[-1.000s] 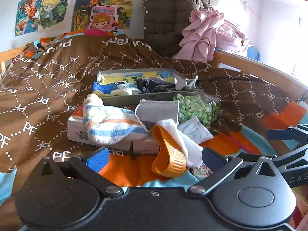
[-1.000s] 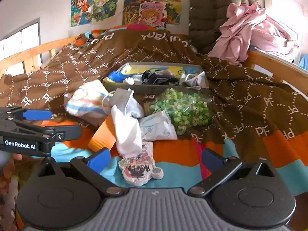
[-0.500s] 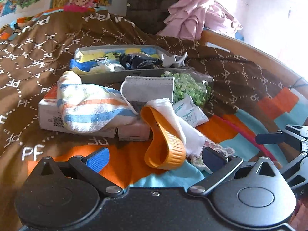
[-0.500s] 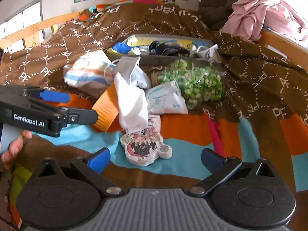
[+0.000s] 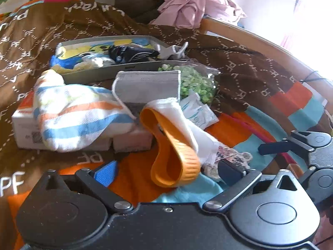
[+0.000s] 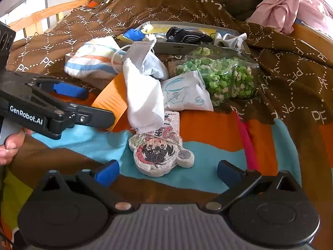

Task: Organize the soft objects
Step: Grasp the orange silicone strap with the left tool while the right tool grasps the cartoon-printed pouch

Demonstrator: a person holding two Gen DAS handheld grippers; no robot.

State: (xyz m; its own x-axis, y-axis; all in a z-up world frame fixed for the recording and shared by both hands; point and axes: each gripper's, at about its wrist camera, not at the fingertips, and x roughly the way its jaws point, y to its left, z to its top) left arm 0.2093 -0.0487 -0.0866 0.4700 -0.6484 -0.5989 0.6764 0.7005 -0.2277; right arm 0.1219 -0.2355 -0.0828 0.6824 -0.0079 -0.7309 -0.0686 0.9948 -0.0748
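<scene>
Both claws gape empty, the right claw (image 6: 166, 170) nearing the cartoon-print plush (image 6: 160, 148) on the bed's near side, the left claw (image 5: 166, 170) facing the orange band (image 5: 168, 145); next, straddle and pinch.

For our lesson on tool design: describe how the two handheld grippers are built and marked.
Both grippers, the left and the right, have black bodies with two round housings, angled black linkage arms with silver pivot bolts, and blue finger pads. The left gripper's side reads "GenRobot.AI" in white. The right one has a ribbed grey centre.
</scene>
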